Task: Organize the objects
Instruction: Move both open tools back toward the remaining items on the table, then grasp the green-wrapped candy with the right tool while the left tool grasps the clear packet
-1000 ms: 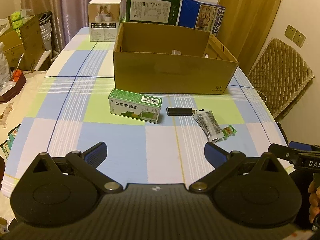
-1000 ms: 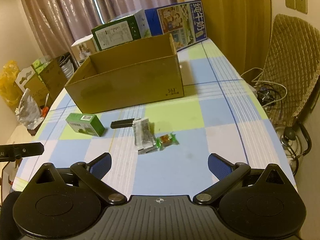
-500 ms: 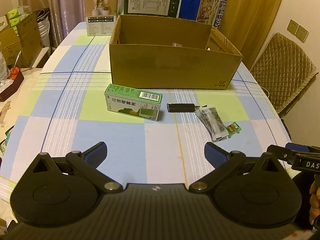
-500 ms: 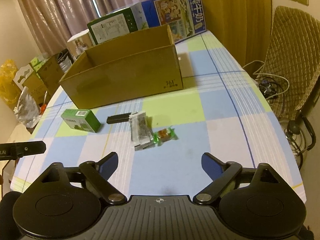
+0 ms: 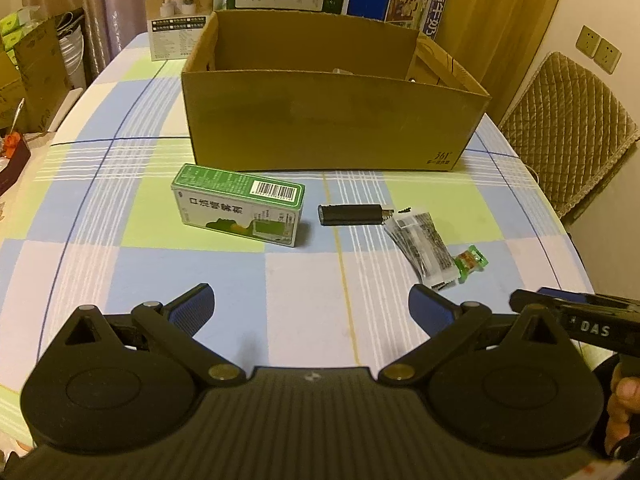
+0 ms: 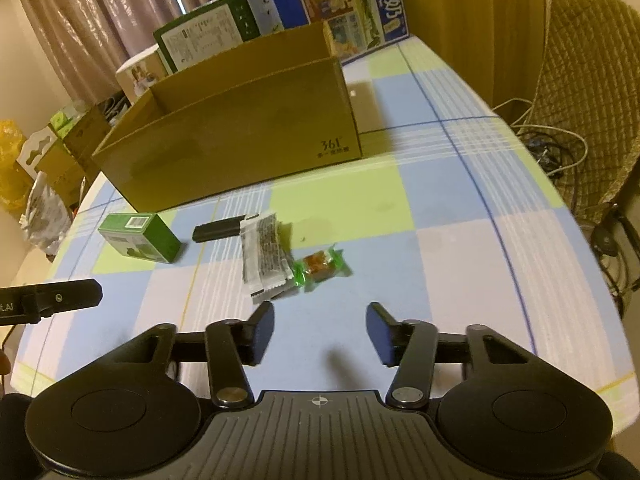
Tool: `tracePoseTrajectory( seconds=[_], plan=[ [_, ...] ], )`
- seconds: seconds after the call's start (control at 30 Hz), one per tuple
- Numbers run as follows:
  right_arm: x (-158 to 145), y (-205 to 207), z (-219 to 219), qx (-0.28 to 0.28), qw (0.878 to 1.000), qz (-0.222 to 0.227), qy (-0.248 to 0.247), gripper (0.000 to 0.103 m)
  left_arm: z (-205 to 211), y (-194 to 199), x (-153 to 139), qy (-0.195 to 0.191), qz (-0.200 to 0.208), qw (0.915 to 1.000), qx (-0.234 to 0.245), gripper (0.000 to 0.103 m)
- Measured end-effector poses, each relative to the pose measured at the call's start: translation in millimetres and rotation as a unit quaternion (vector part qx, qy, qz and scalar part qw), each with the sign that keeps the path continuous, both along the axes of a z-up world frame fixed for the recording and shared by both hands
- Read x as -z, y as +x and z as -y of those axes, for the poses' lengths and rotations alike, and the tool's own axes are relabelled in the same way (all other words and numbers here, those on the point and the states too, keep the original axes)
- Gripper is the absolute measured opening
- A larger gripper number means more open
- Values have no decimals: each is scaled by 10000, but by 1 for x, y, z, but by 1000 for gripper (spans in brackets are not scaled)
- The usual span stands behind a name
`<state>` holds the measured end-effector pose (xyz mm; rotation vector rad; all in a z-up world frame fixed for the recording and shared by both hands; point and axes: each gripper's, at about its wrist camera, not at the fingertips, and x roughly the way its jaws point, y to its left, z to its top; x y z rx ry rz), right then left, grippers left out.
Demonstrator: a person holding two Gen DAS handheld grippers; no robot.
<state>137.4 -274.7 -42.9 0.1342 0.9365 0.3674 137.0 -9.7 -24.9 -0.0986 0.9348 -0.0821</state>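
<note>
We see the green-wrapped candy [image 6: 319, 267] lying on the checked tabletop [image 6: 460, 240] beside grey sachets [image 6: 266, 258]. Our right tongs [image 6: 320, 334] hover near it, half-spread and empty; our left tongs [image 5: 310, 308] gape wide, holding nothing.

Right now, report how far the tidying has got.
Barely begun. The cardboard box shows only a glimpse of something inside. Both tools, left and right, are open and empty. The green carton, black stick, sachets and candy remain on the tablecloth.
</note>
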Motion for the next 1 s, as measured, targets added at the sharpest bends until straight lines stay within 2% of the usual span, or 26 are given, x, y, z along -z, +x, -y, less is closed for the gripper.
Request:
tracePoseTrajectory(
  seconds=[0.17, 0.3, 0.33, 0.47, 0.73, 0.87, 0.97, 1.0],
  plan=[
    [15, 20, -11, -97, 9999, -44, -51, 36, 1, 14, 10, -27, -75, 10000, 11, 101],
    [27, 35, -20, -147, 9996, -94, -237, 18, 3, 23, 17, -57, -147, 9999, 49, 101],
    [30, 38, -23, -150, 9992, -79, -350, 18, 3, 24, 19, -65, -156, 9998, 51, 101],
    [40, 50, -26, -137, 9990, -112, -413, 18, 1, 30, 24, -120, -203, 9997, 17, 101],
    [39, 67, -24, -84, 9998, 118, -155, 18, -2, 36, 32, -173, -280, 9994, -42, 101],
    [41, 65, -36, -512, 9963, 287, -629, 21, -2, 36, 34, -172, -310, 9994, -35, 101],
    [42, 67, -41, -840, 9894, 460, -1090, 31, -2, 35, 34, -182, -315, 9993, -11, 101],
    [42, 68, -43, -964, 9863, 529, -1233, 37, -2, 34, 34, -189, -311, 9993, -14, 101]
  ],
)
